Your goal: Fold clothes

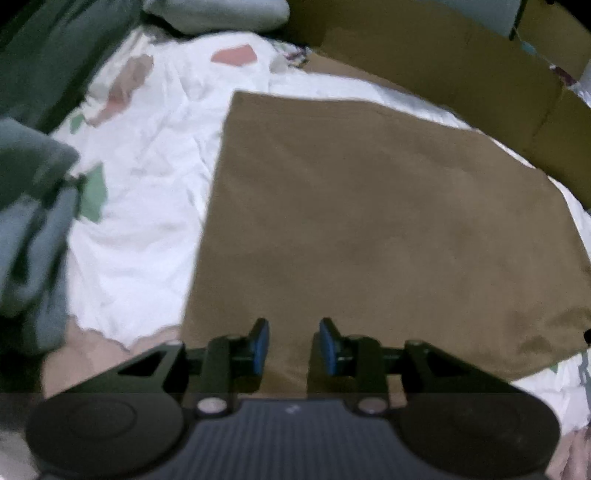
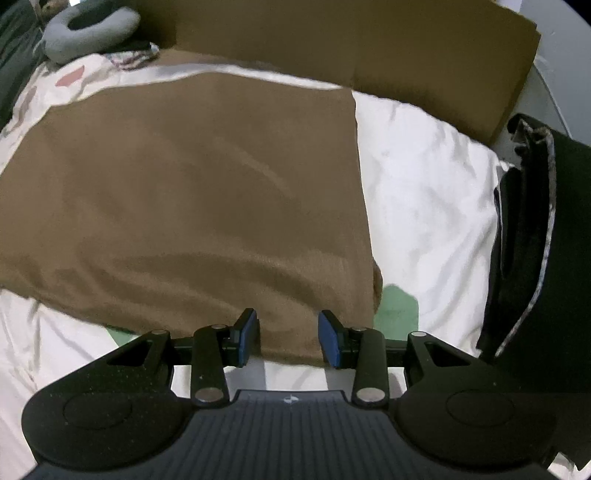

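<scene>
A brown garment point(image 1: 369, 221) lies flat on a white bedsheet point(image 1: 147, 229), folded into a rough rectangle. It also shows in the right wrist view point(image 2: 192, 199). My left gripper point(image 1: 293, 345) is open over the garment's near left edge, blue pads apart, nothing between them. My right gripper point(image 2: 288, 338) is open at the garment's near right corner, with the cloth's edge lying between the pads.
Brown cardboard point(image 1: 461, 62) stands along the far side of the bed, also in the right wrist view point(image 2: 351, 40). Grey-green clothes point(image 1: 33, 229) hang at the left. A grey neck pillow point(image 2: 88, 27) lies far left. Dark cloth point(image 2: 535, 240) lies at the right edge.
</scene>
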A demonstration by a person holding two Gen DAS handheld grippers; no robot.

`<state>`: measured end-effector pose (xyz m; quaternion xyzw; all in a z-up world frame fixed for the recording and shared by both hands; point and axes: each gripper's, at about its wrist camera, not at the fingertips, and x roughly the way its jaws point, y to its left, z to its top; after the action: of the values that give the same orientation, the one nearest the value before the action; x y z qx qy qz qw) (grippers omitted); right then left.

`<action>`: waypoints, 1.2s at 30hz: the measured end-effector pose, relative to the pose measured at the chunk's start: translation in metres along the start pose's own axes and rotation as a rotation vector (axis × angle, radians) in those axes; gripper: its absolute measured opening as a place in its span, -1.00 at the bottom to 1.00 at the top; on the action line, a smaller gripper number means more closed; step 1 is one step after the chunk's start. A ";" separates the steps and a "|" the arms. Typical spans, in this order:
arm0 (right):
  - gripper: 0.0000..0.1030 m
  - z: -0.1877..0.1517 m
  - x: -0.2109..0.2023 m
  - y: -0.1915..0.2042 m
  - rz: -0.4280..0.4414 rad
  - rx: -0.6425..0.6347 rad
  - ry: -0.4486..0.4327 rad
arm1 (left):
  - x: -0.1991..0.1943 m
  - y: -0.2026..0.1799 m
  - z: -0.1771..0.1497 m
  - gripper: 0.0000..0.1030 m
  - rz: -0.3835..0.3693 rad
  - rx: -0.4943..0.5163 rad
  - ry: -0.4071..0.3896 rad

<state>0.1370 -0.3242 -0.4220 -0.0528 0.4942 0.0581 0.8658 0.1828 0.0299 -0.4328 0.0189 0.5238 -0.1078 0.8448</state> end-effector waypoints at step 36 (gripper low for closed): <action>-0.15 -0.004 -0.009 -0.018 0.035 0.061 -0.009 | -0.042 0.052 -0.039 -0.32 0.125 -0.165 0.036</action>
<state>0.1318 -0.3434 -0.4156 -0.0175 0.4928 0.0586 0.8680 0.1411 0.0926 -0.4176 -0.0160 0.5438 -0.0109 0.8390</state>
